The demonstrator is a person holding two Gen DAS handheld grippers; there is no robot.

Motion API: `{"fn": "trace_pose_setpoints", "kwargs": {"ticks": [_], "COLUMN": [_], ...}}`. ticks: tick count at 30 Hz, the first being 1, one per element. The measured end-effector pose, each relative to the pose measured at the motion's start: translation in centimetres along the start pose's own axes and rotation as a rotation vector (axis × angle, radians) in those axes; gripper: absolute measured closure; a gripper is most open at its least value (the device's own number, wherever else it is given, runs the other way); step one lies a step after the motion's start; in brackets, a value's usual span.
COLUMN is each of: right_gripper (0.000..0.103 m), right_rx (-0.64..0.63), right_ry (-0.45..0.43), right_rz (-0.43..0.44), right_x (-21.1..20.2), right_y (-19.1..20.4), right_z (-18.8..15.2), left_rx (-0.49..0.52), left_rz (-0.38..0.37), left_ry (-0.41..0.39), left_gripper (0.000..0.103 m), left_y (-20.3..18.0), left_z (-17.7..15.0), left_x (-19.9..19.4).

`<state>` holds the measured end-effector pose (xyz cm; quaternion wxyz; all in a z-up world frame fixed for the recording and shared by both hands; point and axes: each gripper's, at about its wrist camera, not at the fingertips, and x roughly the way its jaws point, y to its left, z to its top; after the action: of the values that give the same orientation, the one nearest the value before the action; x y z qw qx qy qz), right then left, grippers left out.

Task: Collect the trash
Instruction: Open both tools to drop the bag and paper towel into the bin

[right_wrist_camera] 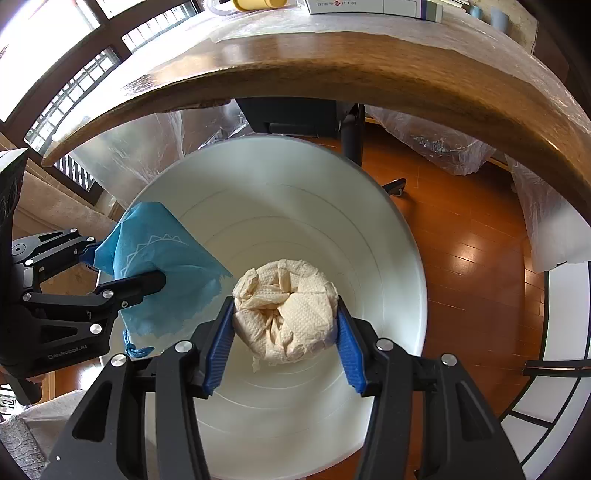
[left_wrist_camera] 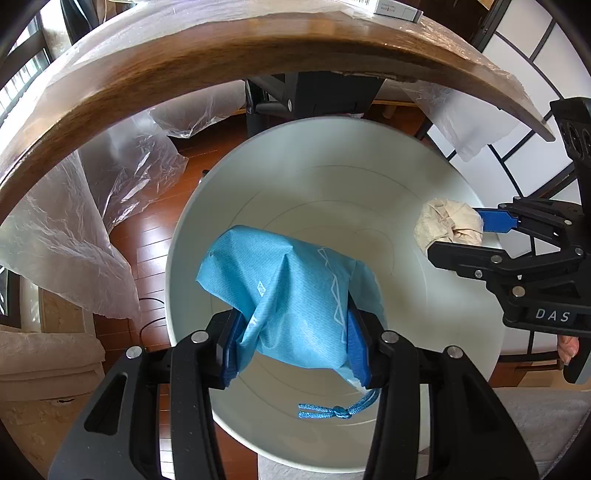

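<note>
Trash status: blue drawstring pouch clamped in left gripper, crumpled paper towel wad clamped in right gripper, both held over empty white bin; release pending, approx. midway.

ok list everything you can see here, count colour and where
bin: one, white, on the floor below the table edge, bottom bare
pouch: one, light blue drawstring, held over the bin's mouth
paper wad: one, beige crumpled towel, held over the bin's mouth
table: one, brown wood, above the bin, top under clear film
box: one, white, on the table's far side
plastic sheeting: several clear sheets, hanging under the table
floor: reddish-brown wood boards
left gripper: one, black with blue pads, shut on the pouch
right gripper: one, black with blue pads, shut on the paper wad
</note>
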<state>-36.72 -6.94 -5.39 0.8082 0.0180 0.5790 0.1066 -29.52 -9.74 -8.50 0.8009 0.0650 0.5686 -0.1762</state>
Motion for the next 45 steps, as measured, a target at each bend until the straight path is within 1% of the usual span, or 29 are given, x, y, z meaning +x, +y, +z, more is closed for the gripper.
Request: {"fn": "trace_pose_setpoints", "kwargs": {"ticks": [11, 21, 23, 24, 25, 26, 27, 28, 30, 33, 36, 37, 38, 39, 40, 41, 43, 44, 45], "right_gripper": [0.053, 0.053, 0.051, 0.047, 0.043, 0.034, 0.028, 0.026, 0.020, 0.016, 0.015, 0.015, 0.012, 0.009, 0.004, 0.004, 0.004, 0.004, 0.004], "right_rx": [-0.010, 0.003, 0.009, 0.013, 0.018, 0.022, 0.025, 0.028, 0.031, 0.042, 0.060, 0.063, 0.062, 0.056, 0.043, 0.034, 0.009, -0.005, -0.015], "right_ry": [0.008, -0.002, -0.007, -0.011, -0.021, -0.030, -0.041, -0.055, -0.077, -0.122, -0.184, -0.228, -0.263, -0.318, -0.406, -0.466, -0.604, -0.670, -0.714], "right_rz": [-0.013, -0.018, -0.017, -0.017, -0.018, -0.019, -0.020, -0.021, -0.023, -0.007, 0.035, 0.047, 0.047, 0.036, 0.001, -0.027, -0.096, -0.120, -0.126], "right_x": [0.3, 0.2, 0.0, -0.1, -0.4, -0.6, -1.0, -1.5, -2.2, -4.0, -6.6, -8.4, -9.5, -11.2, -13.5, -14.9, -17.8, -19.1, -20.0], "right_y": [0.2, 0.1, 0.1, 0.1, 0.0, 0.0, 0.0, -0.2, -0.3, -0.7, -0.9, -0.9, -0.8, -0.6, -0.2, 0.0, 0.7, 1.1, 1.2], "right_z": [0.1, -0.1, -0.2, -0.2, -0.3, -0.3, -0.3, -0.4, -0.4, -0.3, -0.1, 0.1, 0.2, 0.4, 0.6, 0.7, 1.0, 1.3, 1.7], "left_rx": [0.009, 0.024, 0.019, 0.014, 0.013, 0.011, 0.009, 0.005, -0.003, -0.017, -0.029, -0.031, -0.031, -0.030, -0.030, -0.032, -0.047, -0.056, -0.067], "left_rz": [0.003, 0.011, 0.010, 0.007, 0.002, 0.002, 0.011, 0.025, 0.025, 0.002, -0.027, -0.048, -0.058, -0.062, -0.048, -0.031, 0.013, 0.033, 0.057], "left_ry": [0.014, 0.025, 0.030, 0.031, 0.030, 0.025, 0.018, 0.002, -0.024, -0.050, -0.122, -0.167, -0.206, -0.253, -0.323, -0.382, -0.542, -0.594, -0.652], "left_gripper": [0.055, 0.055, 0.053, 0.052, 0.046, 0.037, 0.030, 0.021, 0.019, 0.019, 0.019, 0.019, 0.019, 0.017, 0.008, 0.002, 0.002, 0.002, 0.002], "left_y": [0.1, 0.2, 0.3, 0.4, 0.3, 0.4, 0.4, 0.4, 0.4, 0.7, 0.8, 0.8, 0.9, 0.9, 0.8, 0.8, 0.8, 0.9, 0.9], "left_z": [0.1, 0.2, 0.2, 0.3, 0.3, 0.3, 0.3, 0.3, 0.2, 0.1, 0.2, 0.5, 0.7, 1.0, 1.3, 1.6, 2.3, 2.7, 3.3], "left_x": [0.6, 1.3, 1.4, 1.4, 1.4, 1.3, 1.1, 0.8, 0.2, -1.2, -3.8, -5.4, -6.7, -8.1, -10.1, -11.6, -15.0, -16.0, -17.1]}}
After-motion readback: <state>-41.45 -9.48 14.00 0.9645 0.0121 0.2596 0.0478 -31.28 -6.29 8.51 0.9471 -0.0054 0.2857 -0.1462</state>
